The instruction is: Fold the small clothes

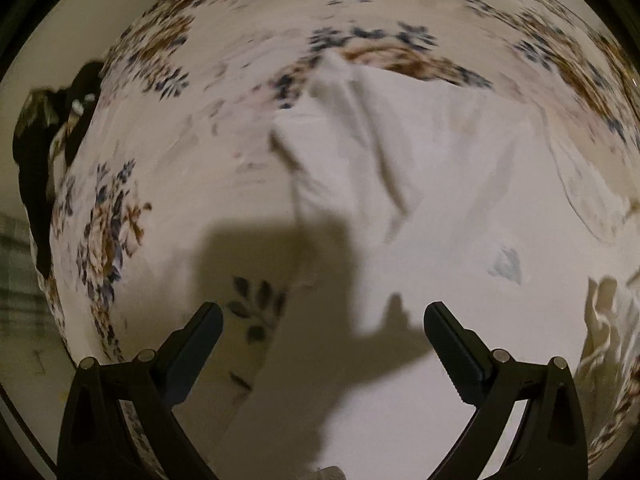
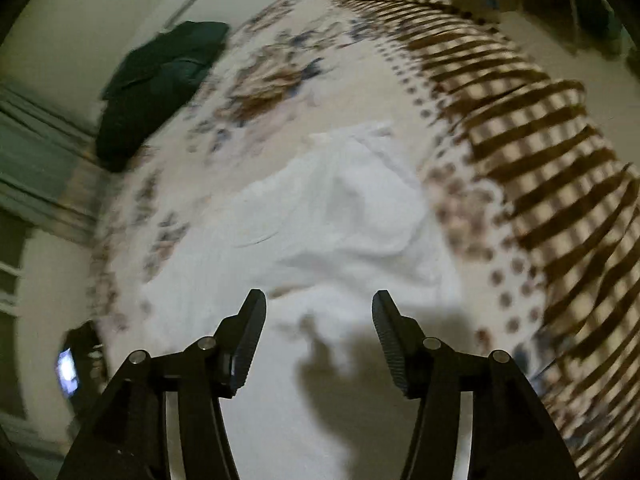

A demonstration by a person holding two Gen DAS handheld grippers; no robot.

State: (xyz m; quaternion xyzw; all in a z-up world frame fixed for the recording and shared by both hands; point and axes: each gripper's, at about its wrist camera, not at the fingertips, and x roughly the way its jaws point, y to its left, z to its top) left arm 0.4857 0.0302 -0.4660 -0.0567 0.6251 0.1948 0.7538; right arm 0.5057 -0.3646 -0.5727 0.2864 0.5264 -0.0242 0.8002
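Note:
A white garment (image 1: 420, 184) lies spread and creased on a floral bedsheet (image 1: 160, 128). In the right wrist view the same white garment (image 2: 344, 216) lies rumpled in the middle of the bed. My left gripper (image 1: 324, 316) is open and empty, hovering above the garment's near part. My right gripper (image 2: 319, 300) is open and empty, above the near edge of the garment. Both views are blurred by motion.
A dark garment (image 2: 160, 80) lies at the bed's far left edge; it also shows in the left wrist view (image 1: 44, 148). A brown checked blanket (image 2: 552, 152) covers the bed's right side. A lit phone (image 2: 67, 372) sits low left. Another pale cloth (image 1: 608, 332) lies at right.

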